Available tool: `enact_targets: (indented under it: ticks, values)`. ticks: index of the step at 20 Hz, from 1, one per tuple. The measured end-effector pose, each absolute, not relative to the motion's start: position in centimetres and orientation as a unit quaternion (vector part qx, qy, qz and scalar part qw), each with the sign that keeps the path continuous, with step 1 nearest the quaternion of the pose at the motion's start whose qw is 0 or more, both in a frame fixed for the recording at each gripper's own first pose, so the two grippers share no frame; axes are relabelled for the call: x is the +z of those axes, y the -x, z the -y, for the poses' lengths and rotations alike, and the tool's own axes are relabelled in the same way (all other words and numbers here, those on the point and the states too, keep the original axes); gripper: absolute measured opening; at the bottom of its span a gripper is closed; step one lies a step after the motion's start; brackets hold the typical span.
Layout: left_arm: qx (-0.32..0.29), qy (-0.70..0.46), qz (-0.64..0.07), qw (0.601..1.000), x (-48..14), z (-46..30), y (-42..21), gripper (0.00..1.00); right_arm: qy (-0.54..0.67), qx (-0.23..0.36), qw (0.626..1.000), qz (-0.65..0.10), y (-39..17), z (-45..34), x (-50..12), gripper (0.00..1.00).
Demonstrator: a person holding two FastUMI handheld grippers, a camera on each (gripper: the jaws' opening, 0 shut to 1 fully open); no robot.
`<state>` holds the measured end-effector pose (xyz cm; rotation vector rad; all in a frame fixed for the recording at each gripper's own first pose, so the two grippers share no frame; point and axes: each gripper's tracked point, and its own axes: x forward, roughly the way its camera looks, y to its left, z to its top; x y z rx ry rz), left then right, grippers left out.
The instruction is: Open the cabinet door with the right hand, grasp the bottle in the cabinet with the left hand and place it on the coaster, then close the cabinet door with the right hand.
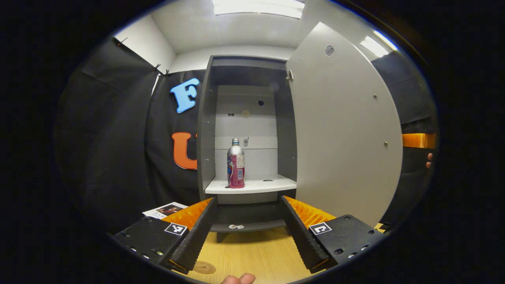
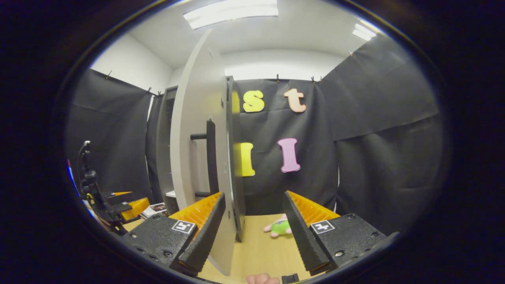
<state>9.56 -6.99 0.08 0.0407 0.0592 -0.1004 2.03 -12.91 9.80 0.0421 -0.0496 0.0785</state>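
The grey cabinet [image 1: 207, 130] stands with its door [image 1: 343, 130] swung wide to the right. On its white shelf stands a silver bottle [image 1: 236, 163] with a red label, upright, near the left side. My left gripper [image 1: 248, 232] is open, low in front of the cabinet and well short of the bottle. A round cork coaster [image 1: 204, 268] lies on the wooden table under its left finger. In the right gripper view the door [image 2: 197, 150] is seen edge-on with its black bar handle [image 2: 211, 157]. My right gripper [image 2: 252, 232] is open, the door's free edge just inside its left finger.
A magazine [image 1: 165, 209] lies on the table left of the cabinet. A small green and pink plush toy [image 2: 280, 227] sits on the table behind the door. The left gripper [image 2: 126, 205] shows far left in the right gripper view. Black cloth walls surround the booth.
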Motion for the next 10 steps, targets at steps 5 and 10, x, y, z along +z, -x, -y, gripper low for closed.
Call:
enact_targets:
  ticks: [5,10]
  values:
    - [-0.036,-0.032,0.001,0.999,1.8,6.4,-17.1,0.96,-0.034,0.024,0.999,0.02,-2.2,14.3,10.1,0.92]
    - [-0.011,-0.029,0.021,0.999,3.4,5.2,-24.8,0.96,-0.031,0.003,0.999,0.01,-2.6,14.8,10.1,0.92]
